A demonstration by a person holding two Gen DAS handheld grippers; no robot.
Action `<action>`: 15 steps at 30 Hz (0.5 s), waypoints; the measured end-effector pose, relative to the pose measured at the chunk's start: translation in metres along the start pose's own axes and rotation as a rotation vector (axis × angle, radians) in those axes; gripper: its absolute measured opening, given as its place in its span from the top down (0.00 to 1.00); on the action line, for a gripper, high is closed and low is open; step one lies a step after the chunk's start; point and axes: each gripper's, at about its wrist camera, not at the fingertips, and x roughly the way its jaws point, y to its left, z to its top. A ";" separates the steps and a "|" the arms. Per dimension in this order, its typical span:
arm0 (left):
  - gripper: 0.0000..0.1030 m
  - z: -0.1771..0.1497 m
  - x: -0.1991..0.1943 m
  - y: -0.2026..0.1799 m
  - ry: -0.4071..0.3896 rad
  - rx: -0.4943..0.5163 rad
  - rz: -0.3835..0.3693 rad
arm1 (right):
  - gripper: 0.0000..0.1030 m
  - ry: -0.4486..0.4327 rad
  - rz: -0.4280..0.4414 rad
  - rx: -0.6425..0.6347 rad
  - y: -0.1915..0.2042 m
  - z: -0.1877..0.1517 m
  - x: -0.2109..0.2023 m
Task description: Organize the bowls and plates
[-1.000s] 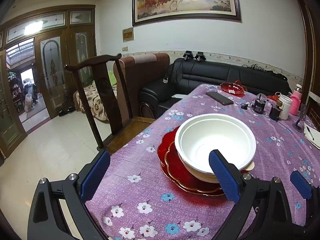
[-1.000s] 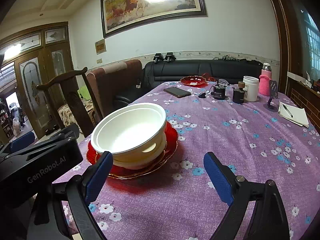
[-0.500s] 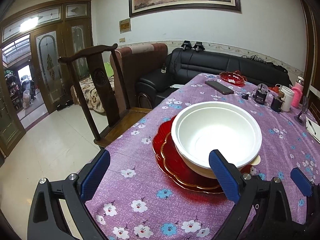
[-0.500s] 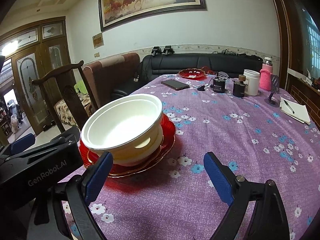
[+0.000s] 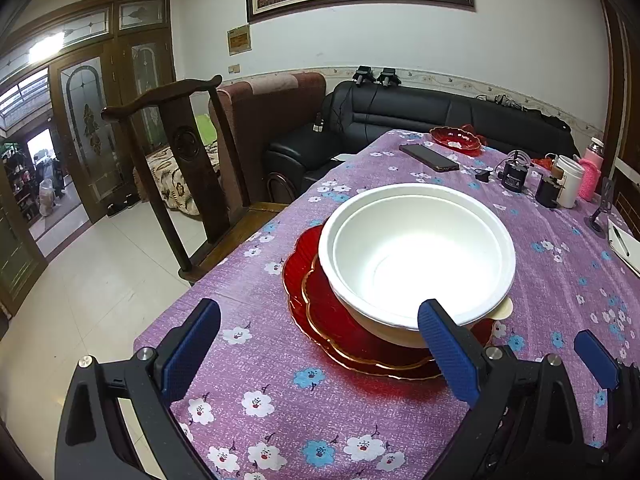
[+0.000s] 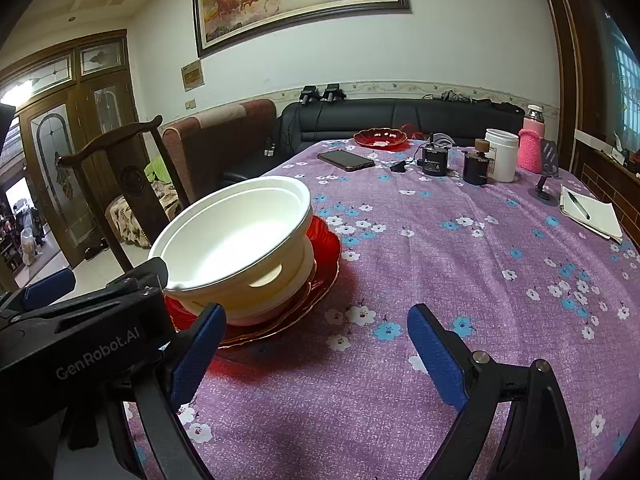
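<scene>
Left tongs [image 5: 316, 344]: hovering low over the near edge of the bench, fingers spread wide, gripping nothing; the right blue pad [image 5: 446, 352] is sitting in front of the bowl rim, contact not clear.
Right tongs [image 6: 316, 350]: also spread wide and empty, hanging over bare cloth just right of the stack; the left pad [image 6: 198, 354] is overlapping the plate edge in view.
Bench [image 6: 460, 264]: wearing a purple cloth with white and blue flowers.
Bowls [image 5: 416, 252]: white, nested one inside another, sitting upright on the red plates near the bench's near-left corner; a cream tab is sticking out on the lower bowl's side.
Plates [image 5: 316, 304]: red, scalloped with gold rims, two stacked, lying flat under the bowls.
Chair [image 5: 180, 152]: dark wood, standing just beside the bench's left edge.
Phone [image 6: 346, 160]: lying flat, dark, well beyond the stack.
Red dish [image 6: 380, 138]: resting at the far end of the bench, well apart from the stack.
Far-right clutter: small black canisters [image 6: 434, 160], a white jar [image 6: 500, 154] and a pink-sleeved bottle [image 6: 532, 148] standing together.
Notebook [image 6: 590, 214]: lying at the right edge with a pen on top.
Sofa [image 5: 420, 120]: black, running along the wall behind the bench.
</scene>
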 end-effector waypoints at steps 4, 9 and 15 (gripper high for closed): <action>0.04 -0.001 0.000 -0.001 0.007 0.004 -0.002 | 0.08 0.002 0.001 0.000 0.000 0.000 0.000; 0.04 -0.001 0.000 -0.001 0.010 0.004 -0.008 | 0.08 -0.002 0.002 -0.011 0.003 -0.002 -0.001; 0.04 -0.002 0.001 -0.002 0.016 0.003 -0.008 | 0.08 -0.007 0.001 -0.023 0.006 -0.003 -0.001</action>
